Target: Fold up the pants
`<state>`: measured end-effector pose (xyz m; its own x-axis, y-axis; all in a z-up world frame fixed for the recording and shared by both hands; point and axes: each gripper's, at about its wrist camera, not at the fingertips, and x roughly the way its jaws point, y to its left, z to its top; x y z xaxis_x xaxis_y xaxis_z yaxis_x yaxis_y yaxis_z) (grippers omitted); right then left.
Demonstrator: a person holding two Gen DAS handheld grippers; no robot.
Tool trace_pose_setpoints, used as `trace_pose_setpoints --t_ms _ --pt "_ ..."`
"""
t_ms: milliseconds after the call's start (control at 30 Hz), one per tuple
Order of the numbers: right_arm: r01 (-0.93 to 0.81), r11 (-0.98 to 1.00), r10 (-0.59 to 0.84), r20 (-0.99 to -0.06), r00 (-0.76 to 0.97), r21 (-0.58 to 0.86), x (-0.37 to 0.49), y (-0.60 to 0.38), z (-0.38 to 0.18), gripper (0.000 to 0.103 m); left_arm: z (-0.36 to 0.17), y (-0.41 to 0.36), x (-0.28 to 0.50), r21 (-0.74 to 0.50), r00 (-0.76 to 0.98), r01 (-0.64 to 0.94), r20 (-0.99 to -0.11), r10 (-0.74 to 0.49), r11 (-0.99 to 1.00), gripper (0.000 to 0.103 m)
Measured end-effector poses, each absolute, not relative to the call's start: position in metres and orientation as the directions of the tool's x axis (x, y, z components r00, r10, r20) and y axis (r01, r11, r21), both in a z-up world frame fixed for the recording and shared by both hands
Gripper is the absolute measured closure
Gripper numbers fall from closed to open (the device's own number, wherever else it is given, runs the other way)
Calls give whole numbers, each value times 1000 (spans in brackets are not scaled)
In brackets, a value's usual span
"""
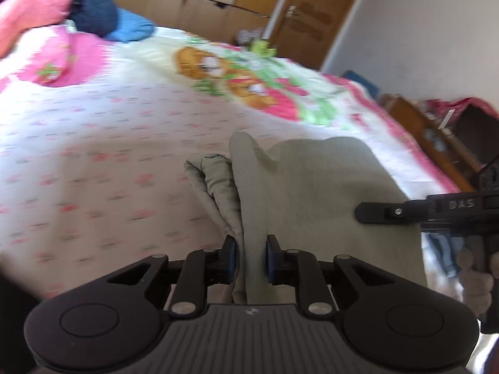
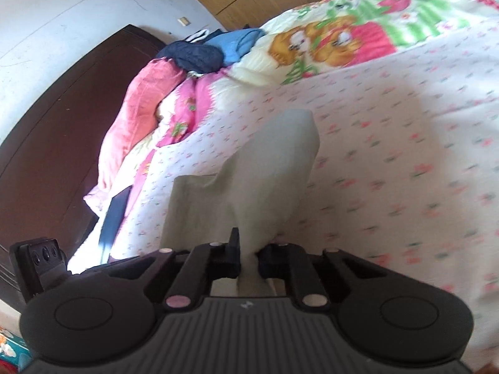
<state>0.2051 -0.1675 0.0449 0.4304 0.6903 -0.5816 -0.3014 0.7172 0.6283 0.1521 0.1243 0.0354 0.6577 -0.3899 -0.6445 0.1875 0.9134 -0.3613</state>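
"DAS" on right gripper (image 1: 374, 213), pants (image 1: 312, 193)

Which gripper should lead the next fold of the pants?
Left, tentatively. The left gripper is clamped on a thick bunched edge of the pants, while the right gripper pinches a thinner bit. Both hold cloth, so it is close.

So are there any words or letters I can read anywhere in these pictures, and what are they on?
"DAS": raised letters on the black body of the right tool, seen from the left wrist camera.
A small pale logo mark on the ribbed grey base of the left tool: a symbol, not letters I can read.
The bedsheet has cartoon bears and flowers but no readable words.
Nothing else is readable; the pictures are blurred.
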Motion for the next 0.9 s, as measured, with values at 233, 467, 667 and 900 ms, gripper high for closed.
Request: trace_pose_setpoints --t_ms 233,467,667,900 --pt "-203 818 566 -686 458 539 195 -263 66 93 26 39 171 -470 540 330 -617 -572 818 76" --pt "-123 896 434 -785 442 426 192 -302 19 75 4 -20 174 -346 527 361 -691 -495 866 69" --pt "-96 949 300 -761 575 302 167 -308 25 67 19 -13 147 -122 589 372 -735 -336 920 60" --pt "-186 955 293 -632 717 232 163 -280 58 58 43 -32 144 -67 693 375 -642 -327 925 60"
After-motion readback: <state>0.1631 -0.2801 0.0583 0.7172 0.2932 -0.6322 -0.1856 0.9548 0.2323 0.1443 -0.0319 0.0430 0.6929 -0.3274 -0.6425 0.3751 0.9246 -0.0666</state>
